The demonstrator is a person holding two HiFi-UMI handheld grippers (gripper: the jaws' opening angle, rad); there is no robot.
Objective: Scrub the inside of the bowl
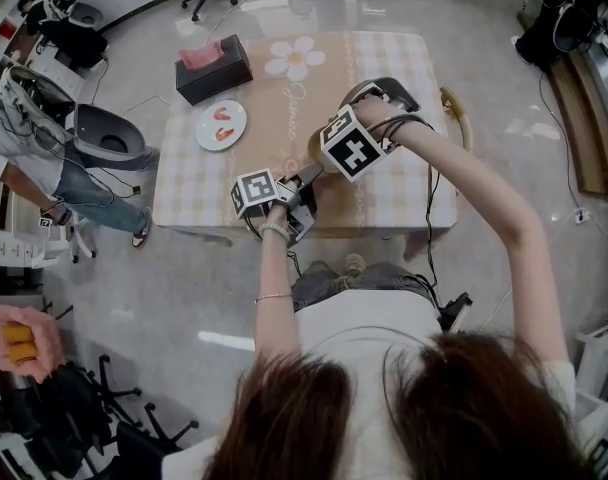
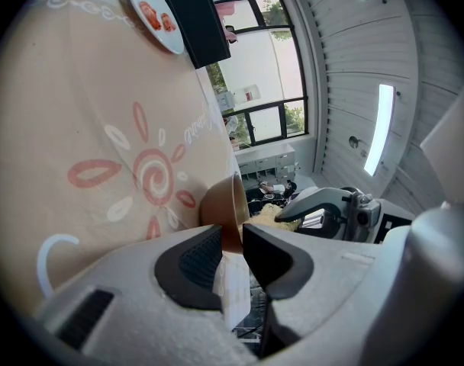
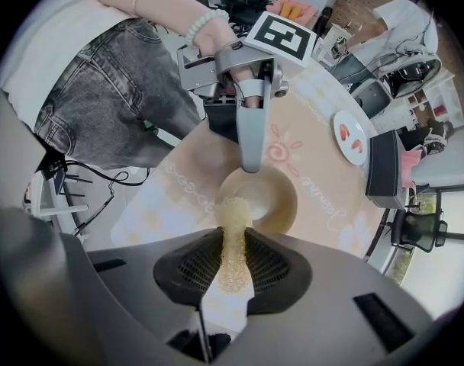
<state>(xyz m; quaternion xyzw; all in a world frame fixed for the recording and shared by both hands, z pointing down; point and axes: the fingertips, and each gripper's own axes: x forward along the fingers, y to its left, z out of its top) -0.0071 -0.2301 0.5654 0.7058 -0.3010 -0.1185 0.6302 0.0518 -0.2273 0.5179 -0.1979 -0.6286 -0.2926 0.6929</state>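
A brown bowl stands on the patterned tablecloth near the table's front edge. My left gripper is shut on the bowl's rim, one jaw inside and one outside; in the right gripper view it reaches in from above. My right gripper points down over the bowl, shut on a yellow mesh scrubber whose tip hangs at the bowl's near inner wall. In the head view the right gripper covers most of the bowl.
A white plate with red pieces and a black tissue box sit at the table's left back. A person sits beside a grey chair to the left. A curved yellow object lies at the table's right edge.
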